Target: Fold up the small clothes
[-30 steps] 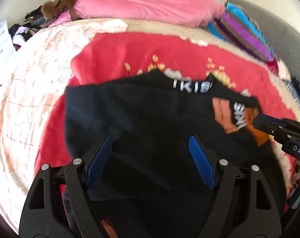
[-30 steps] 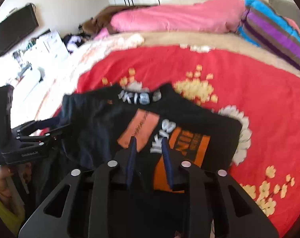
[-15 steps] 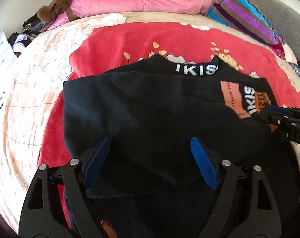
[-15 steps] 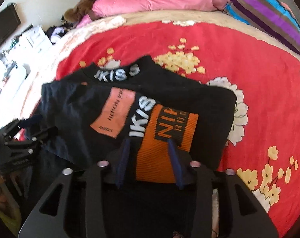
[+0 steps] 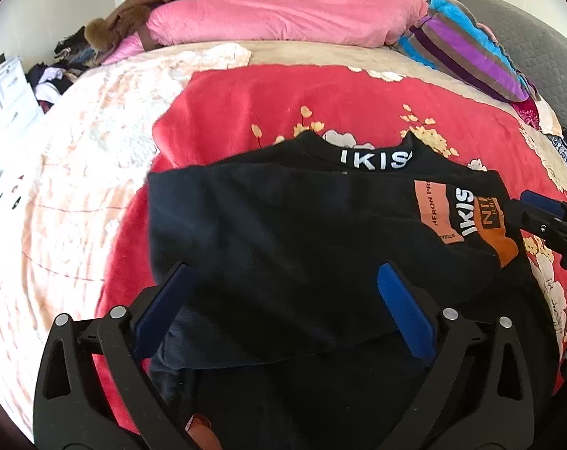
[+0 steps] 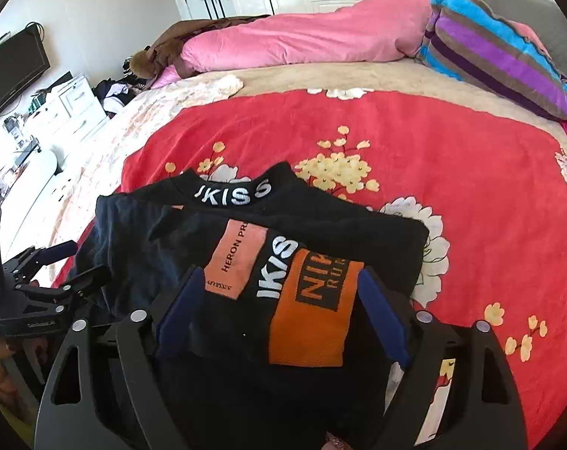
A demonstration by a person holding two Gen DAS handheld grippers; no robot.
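Note:
A black sweater [image 5: 283, 232] with white lettering on the collar and orange patches lies folded on the red floral blanket [image 5: 321, 101]; it also shows in the right wrist view [image 6: 246, 247]. My left gripper [image 5: 283, 300] is open, its blue fingers [image 5: 399, 307] wide apart over the sweater's near edge. My right gripper [image 6: 279, 307] is open over the orange cuff [image 6: 313, 322], holding nothing. The right gripper shows at the right edge of the left wrist view [image 5: 546, 217]. The left gripper shows at the left edge of the right wrist view [image 6: 58, 266].
A pink duvet [image 5: 283, 15] and a striped pillow [image 5: 467, 48] lie at the bed's head. White drawers [image 6: 73, 108] and a pile of clothes [image 6: 114, 90] stand off the bed's left side. A beige blanket [image 5: 77, 172] covers the bed's left part.
My right gripper has opened and let go of the sleeve, which now lies flat across the sweater. My left gripper stayed open and shifted little.

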